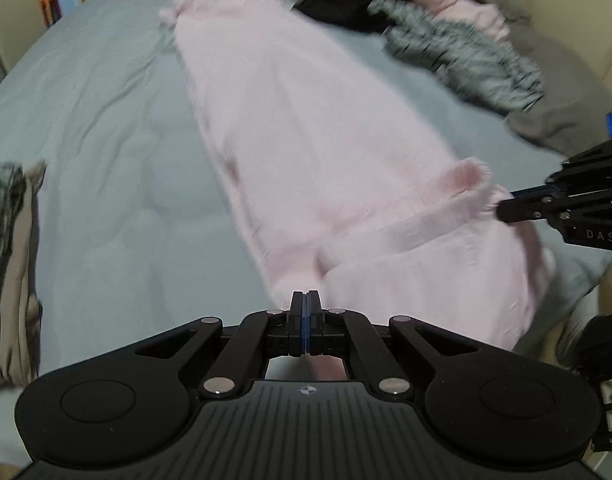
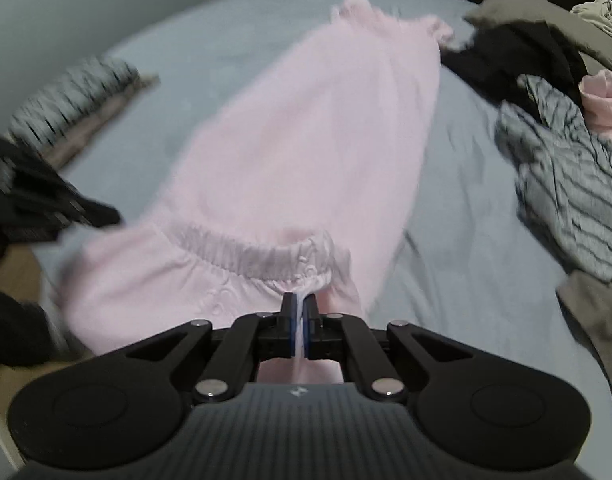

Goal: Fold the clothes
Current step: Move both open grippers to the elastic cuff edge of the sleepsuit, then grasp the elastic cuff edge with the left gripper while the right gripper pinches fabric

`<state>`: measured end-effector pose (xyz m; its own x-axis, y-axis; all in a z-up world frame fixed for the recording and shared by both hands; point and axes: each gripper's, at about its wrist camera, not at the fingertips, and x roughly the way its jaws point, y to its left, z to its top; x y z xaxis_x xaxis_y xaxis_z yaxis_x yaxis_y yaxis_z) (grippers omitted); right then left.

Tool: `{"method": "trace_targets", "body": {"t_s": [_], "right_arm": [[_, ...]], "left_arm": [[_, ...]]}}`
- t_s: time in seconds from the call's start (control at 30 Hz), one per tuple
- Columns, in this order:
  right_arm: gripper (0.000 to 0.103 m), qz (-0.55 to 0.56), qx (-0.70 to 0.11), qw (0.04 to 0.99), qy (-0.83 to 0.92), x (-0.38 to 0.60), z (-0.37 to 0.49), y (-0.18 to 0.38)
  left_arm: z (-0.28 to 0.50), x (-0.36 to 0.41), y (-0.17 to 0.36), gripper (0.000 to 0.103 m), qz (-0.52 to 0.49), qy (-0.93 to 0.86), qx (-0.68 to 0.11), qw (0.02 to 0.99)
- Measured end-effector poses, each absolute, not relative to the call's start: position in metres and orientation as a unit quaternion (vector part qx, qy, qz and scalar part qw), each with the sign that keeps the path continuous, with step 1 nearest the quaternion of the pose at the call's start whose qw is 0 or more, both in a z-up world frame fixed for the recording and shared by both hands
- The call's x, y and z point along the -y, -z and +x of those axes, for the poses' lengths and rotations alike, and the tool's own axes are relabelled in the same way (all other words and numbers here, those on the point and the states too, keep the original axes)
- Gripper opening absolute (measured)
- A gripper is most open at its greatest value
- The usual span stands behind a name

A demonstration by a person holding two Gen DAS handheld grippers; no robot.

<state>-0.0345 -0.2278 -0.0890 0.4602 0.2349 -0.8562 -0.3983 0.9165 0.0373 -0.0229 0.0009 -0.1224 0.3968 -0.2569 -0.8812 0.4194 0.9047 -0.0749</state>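
Pink pants [image 1: 306,136] lie stretched lengthwise on the grey-blue bed, legs pointing away; they also show in the right wrist view [image 2: 306,152]. My left gripper [image 1: 305,300] is shut on the near edge of the pants at the waist end. My right gripper [image 2: 300,304] is shut on the elastic waistband [image 2: 258,256], with pink cloth pinched between the fingers. It shows in the left wrist view [image 1: 505,208] at the right, at the pants' waist. The left gripper appears blurred at the left of the right wrist view [image 2: 102,216].
A pile of unfolded clothes lies at the far right: a grey striped garment [image 2: 565,184], a black one [image 2: 517,56], another pink piece [image 2: 601,100]. A folded stack with a striped item [image 1: 10,240] sits at the left. The bedsheet [image 1: 106,120] is wrinkled.
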Motion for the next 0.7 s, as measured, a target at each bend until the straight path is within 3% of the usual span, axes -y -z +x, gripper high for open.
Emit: {"method": "trace_targets", "body": {"t_s": [0.03, 0.1, 0.13, 0.17, 0.3, 0.5, 0.7], "right_arm": [[0.01, -0.089, -0.484, 0.849, -0.191, 0.23, -0.036, 0.093], [0.025, -0.087, -0.483, 0.846, -0.209, 0.23, -0.039, 0.093], [0.05, -0.08, -0.476, 0.85, -0.21, 0.234, -0.042, 0.088], [0.057, -0.073, -0.469, 0.854, -0.211, 0.238, -0.045, 0.083], [0.057, -0.051, -0.466, 0.855, -0.221, 0.249, -0.048, 0.076], [0.058, -0.041, -0.496, 0.84, -0.214, 0.253, -0.041, 0.095], [0.063, -0.035, -0.512, 0.832, -0.211, 0.256, -0.034, 0.108]], "left_arm": [[-0.024, -0.003, 0.12, 0.0, 0.07, 0.209, -0.51, 0.832], [-0.026, -0.007, 0.115, 0.0, 0.049, 0.22, -0.507, 0.832], [-0.027, -0.007, 0.112, 0.0, 0.04, 0.226, -0.507, 0.831], [-0.029, -0.008, 0.11, 0.001, 0.031, 0.232, -0.507, 0.83], [-0.03, -0.004, 0.11, 0.011, 0.011, 0.246, -0.51, 0.824], [-0.031, 0.007, 0.126, 0.043, 0.026, 0.257, -0.528, 0.809], [-0.029, 0.009, 0.139, 0.045, 0.034, 0.253, -0.524, 0.813]]}}
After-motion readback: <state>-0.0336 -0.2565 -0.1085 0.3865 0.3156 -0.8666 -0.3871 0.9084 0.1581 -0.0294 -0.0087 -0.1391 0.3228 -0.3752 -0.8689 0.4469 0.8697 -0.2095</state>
